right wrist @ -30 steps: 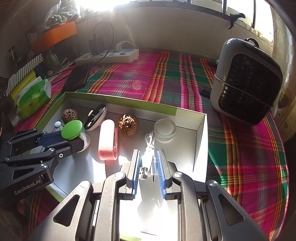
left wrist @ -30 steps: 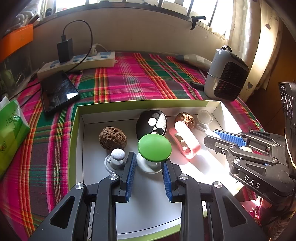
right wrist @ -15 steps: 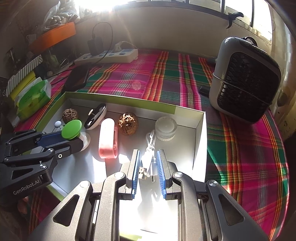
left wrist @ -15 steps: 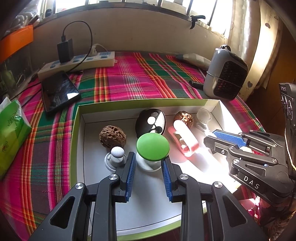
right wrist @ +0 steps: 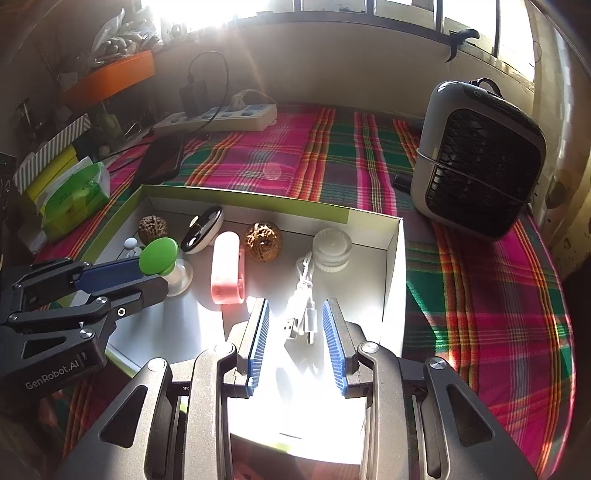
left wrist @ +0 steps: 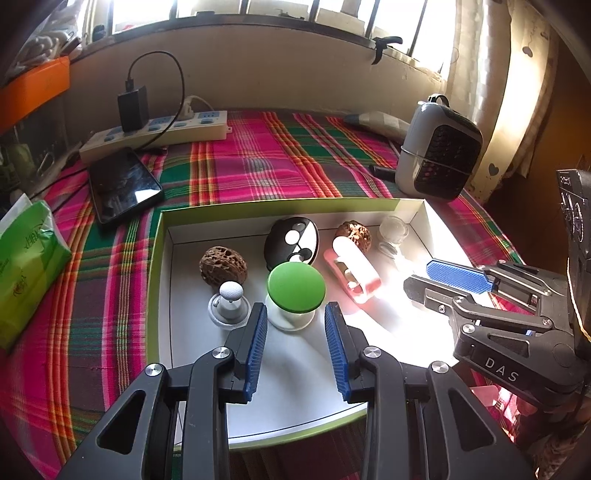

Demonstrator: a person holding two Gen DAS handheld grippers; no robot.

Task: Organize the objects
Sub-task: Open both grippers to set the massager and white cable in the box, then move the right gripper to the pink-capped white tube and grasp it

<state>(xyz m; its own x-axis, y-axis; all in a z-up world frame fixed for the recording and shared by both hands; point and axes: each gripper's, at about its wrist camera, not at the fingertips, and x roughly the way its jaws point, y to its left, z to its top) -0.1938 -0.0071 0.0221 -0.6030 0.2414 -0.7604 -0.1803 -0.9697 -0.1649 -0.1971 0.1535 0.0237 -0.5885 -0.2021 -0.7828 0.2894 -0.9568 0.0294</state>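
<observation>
"DAS" on right tongs (left wrist: pixel 454 286), "GenRobot.AI" on left tongs (right wrist: pixel 122 275); both just opening, pads clear of green-capped jar (left wrist: pixel 295 291) and white cable (right wrist: pixel 304 299).

Strong daylight enters through the window (left wrist: pixel 258 11) at the rear. Glare washes out the white box floor (right wrist: pixel 295 417) nearest the lens in the right view; lens flare hazes its upper left. Fisheye bending and dark vignetting at all edges. Focus is sharp.

Both grippers point steeply downward side by side, the left gripper (left wrist: pixel 295 325) and the right gripper (right wrist: pixel 295 325) each having just spread its blue-padded fingers (left wrist: pixel 256 341) apart, pads pressing on nothing.
</observation>
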